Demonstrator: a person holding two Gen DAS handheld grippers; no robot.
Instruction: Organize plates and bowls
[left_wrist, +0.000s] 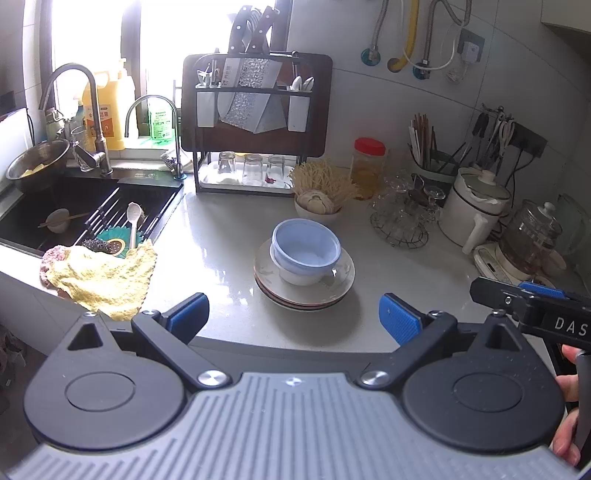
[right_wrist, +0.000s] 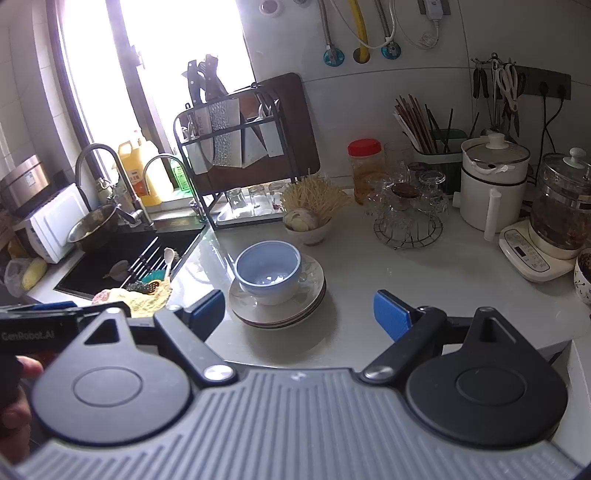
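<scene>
I am holding both grippers back from the stack, the left gripper (left_wrist: 291, 317) and the right gripper (right_wrist: 299, 314) wide open and empty. The blue bowl (left_wrist: 306, 246) is nesting in a white bowl on stacked plates (left_wrist: 341, 280), mid-counter. I should approach slowly, keeping the pile centred.

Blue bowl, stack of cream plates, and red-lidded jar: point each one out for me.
Blue bowl (right_wrist: 268, 271): right wrist view, on its inner wall.
Stack of cream plates (right_wrist: 312, 282): right wrist view, on the top plate's bare rim.
Red-lidded jar (left_wrist: 369, 146): left wrist view, on the lid.
</scene>
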